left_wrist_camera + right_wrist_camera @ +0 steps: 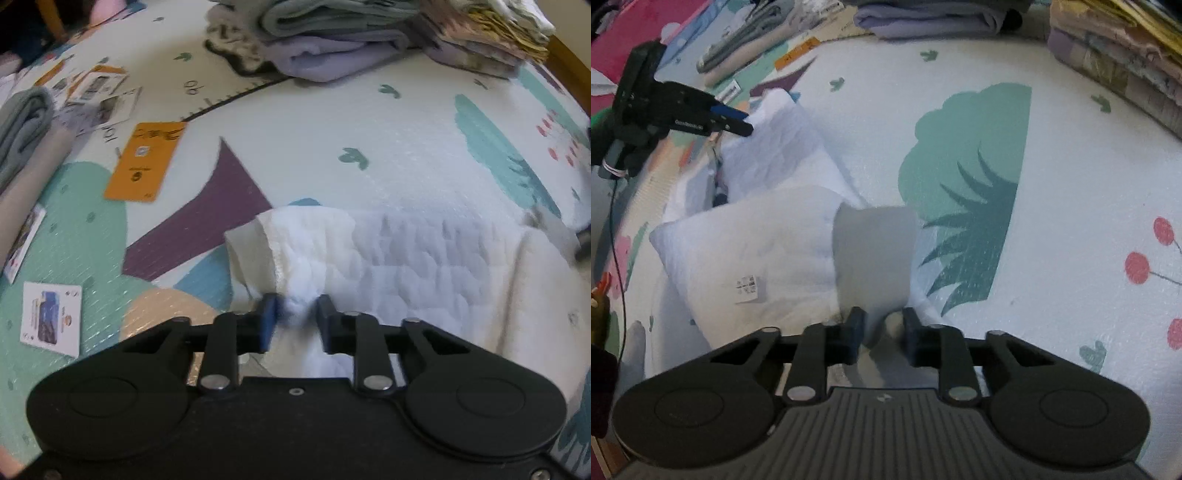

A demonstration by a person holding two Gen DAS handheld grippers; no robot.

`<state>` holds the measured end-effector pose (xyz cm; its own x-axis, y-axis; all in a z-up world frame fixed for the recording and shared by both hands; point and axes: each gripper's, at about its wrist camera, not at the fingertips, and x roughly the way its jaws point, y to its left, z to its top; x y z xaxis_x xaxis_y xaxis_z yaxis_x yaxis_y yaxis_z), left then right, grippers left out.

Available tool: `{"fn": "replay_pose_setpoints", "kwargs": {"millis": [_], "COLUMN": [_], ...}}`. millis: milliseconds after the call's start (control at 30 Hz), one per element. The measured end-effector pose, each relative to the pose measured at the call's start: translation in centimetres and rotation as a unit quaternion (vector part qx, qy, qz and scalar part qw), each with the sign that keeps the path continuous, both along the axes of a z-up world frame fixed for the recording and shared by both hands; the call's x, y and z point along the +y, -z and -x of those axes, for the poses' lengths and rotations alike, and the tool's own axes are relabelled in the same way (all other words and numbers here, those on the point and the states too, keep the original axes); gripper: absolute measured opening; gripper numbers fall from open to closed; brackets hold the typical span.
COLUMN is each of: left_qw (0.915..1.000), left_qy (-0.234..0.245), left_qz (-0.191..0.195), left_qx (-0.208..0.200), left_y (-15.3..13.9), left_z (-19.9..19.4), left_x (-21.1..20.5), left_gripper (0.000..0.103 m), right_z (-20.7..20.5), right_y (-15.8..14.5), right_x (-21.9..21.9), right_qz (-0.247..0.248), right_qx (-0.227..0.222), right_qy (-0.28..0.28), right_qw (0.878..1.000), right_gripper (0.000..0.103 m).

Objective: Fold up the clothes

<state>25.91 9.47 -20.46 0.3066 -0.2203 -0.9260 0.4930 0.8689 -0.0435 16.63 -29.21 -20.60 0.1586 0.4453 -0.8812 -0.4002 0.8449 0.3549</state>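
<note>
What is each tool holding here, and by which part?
Both grip the white garment: left tool pinches a bunched edge, right tool a grey cuff-like end.

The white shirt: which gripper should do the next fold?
Probably the left gripper. It pinches the white shirt at a raised edge, ready to carry over. The right gripper holds only the grey cuff.

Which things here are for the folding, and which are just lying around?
For the folding:
- white garment, lying on the mat
- left tool, pinching the garment
- right tool, pinching its grey cuff

Just lying around:
- orange card
- white leaflet
- folded purple blanket
- stack of folded cloths
- play mat
</note>
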Motion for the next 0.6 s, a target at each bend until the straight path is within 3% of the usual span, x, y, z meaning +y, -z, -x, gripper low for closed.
{"fn": "replay_pose_setpoints", "kwargs": {"millis": [33, 133, 367, 467, 600], "left_qw": [0.9999, 0.9996, 0.9927, 0.9871, 0.9860], "left_qy": [0.014, 0.017, -0.084, -0.130, -0.139], "left_qz": [-0.006, 0.000, 0.054, 0.062, 0.061], "left_qx": [-0.006, -0.024, -0.067, -0.070, -0.069], "left_y": [-0.1, -0.4, -3.1, -3.4, -3.0], "left_z": [0.1, -0.2, -2.4, -2.9, -2.4], "left_x": [-0.2, -0.1, 1.4, 2.0, 2.4], "left_gripper": [0.011, 0.009, 0.009, 0.009, 0.009], "right_z": [-0.1, -0.8, -1.9, -0.4, 4.1], "right_y": [-0.4, -2.0, -8.5, -10.1, -9.9], "right_x": [-0.1, -0.6, -2.3, -2.7, -1.6], "right_qz": [-0.001, -0.004, 0.003, 0.021, 0.063], "right_qx": [-0.010, -0.046, -0.180, -0.223, -0.254], "right_qy": [0.003, 0.006, 0.004, -0.025, -0.117], "right_qw": [1.000, 0.999, 0.984, 0.974, 0.958], "right_gripper": [0.016, 0.012, 0.011, 0.011, 0.006]}}
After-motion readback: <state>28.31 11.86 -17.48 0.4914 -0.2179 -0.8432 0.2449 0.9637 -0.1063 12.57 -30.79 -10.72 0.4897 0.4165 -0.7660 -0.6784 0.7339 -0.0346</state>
